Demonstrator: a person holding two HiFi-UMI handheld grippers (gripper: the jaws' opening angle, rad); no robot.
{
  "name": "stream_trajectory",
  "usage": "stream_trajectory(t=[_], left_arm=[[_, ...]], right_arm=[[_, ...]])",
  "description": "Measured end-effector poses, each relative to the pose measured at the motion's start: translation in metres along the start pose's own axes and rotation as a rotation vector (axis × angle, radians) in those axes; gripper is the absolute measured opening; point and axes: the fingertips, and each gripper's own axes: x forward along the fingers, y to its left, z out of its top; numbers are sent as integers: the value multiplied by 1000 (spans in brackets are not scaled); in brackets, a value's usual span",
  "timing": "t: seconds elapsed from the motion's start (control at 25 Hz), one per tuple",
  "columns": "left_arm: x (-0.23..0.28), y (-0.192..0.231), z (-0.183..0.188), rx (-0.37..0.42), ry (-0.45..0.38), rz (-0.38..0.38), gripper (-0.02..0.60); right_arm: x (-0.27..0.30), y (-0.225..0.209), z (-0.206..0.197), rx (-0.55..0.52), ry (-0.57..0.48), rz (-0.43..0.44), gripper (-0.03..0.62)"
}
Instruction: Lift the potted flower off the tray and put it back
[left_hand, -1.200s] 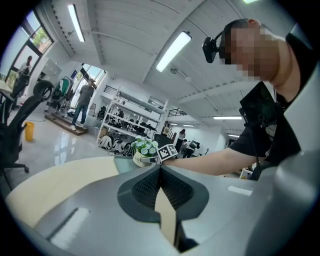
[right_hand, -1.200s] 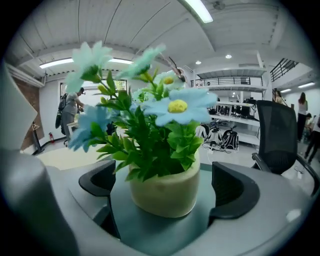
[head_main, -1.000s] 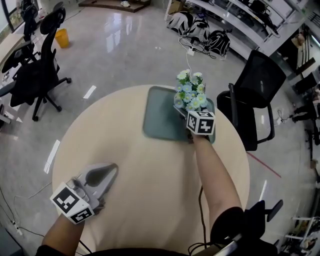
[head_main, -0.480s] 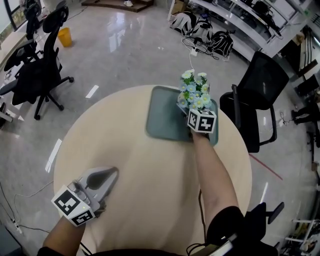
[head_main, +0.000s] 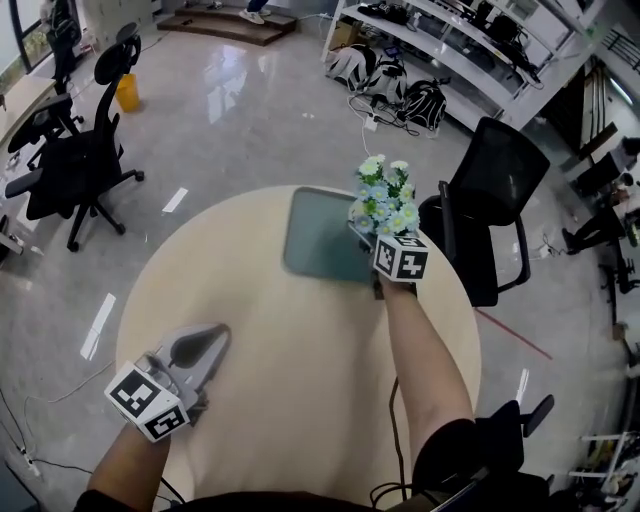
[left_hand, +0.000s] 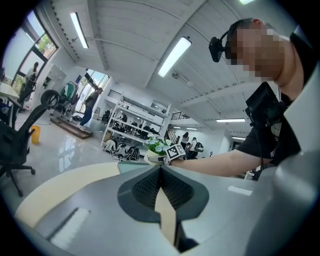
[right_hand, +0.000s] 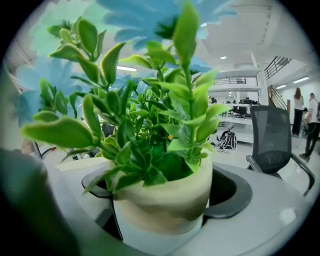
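The potted flower (head_main: 383, 200), pale blue and white blooms in a cream pot (right_hand: 165, 200), hangs over the right edge of the grey-green tray (head_main: 315, 240). My right gripper (head_main: 368, 230) is shut on the pot, whose sides sit between the dark pads (right_hand: 235, 192); leaves fill most of the right gripper view. Whether the pot's base touches the tray I cannot tell. My left gripper (head_main: 205, 338) is shut with nothing in it, low over the near left of the round beige table (head_main: 300, 350). In the left gripper view, the flower (left_hand: 156, 146) shows past my left gripper (left_hand: 160, 169).
A black office chair (head_main: 490, 200) stands close to the table's right side. More black chairs (head_main: 70, 170) are on the glossy floor at the left. Bags (head_main: 400, 85) lie by shelving at the back. A cable (head_main: 392, 420) runs along the right arm.
The right gripper has lifted the potted flower a little at the tray's right edge. The left gripper has risen slightly and stays shut.
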Motion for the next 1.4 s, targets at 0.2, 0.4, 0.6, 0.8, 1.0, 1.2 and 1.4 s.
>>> stream_trajectory(t=[0.2,0.4,0.6,0.8,1.0,1.2,1.4], left_arm=[[-29,-24,28,27,-13,-32,-5],[-64,-43,52,63,-27,-96,-5],[-96,-54,60,93,-18,-159,-5],[-111,-59,57,93,-11,-181,-5],[-125,-69,53,106,-9,-182,-5],[-143,-85,33,109,1,-180,-5],[-174,-123,-5,117,17,-173,-5]], right_arm=[[-60,30,21,11,-12,12,551],[-118,73,38,4,-20,27,551],[-164,118,51,-21,-33,42,551],[-198,140,56,-20,-58,49,551],[-223,150,44,-18,-65,60,551],[-250,166,23,1,-84,75,551],[-301,186,-15,13,-105,104,551]])
